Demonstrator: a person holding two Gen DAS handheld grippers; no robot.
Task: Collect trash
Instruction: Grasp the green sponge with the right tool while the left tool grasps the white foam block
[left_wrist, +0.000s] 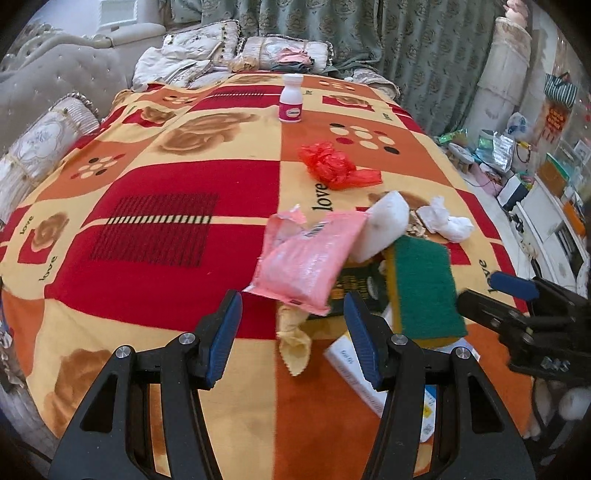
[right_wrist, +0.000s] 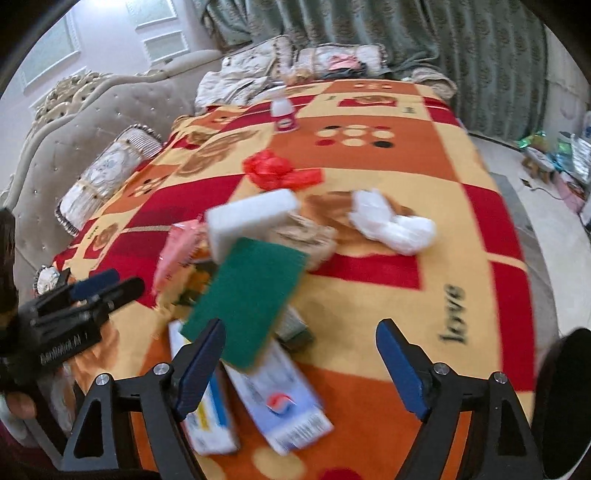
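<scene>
Left wrist view: the left gripper (left_wrist: 293, 334) is held with jaws released and nothing between them, low in the frame, just below a pink wrapper (left_wrist: 301, 264) piled with a white sponge (left_wrist: 384, 225) and green scouring pad (left_wrist: 424, 288) at centre right on the patterned blanket (left_wrist: 147, 206). The right gripper (right_wrist: 301, 363) is likewise spread wide and unloaded, with the green pad (right_wrist: 247, 295) seen just above its left finger and white boxes (right_wrist: 280, 406) lying between the fingers.
</scene>
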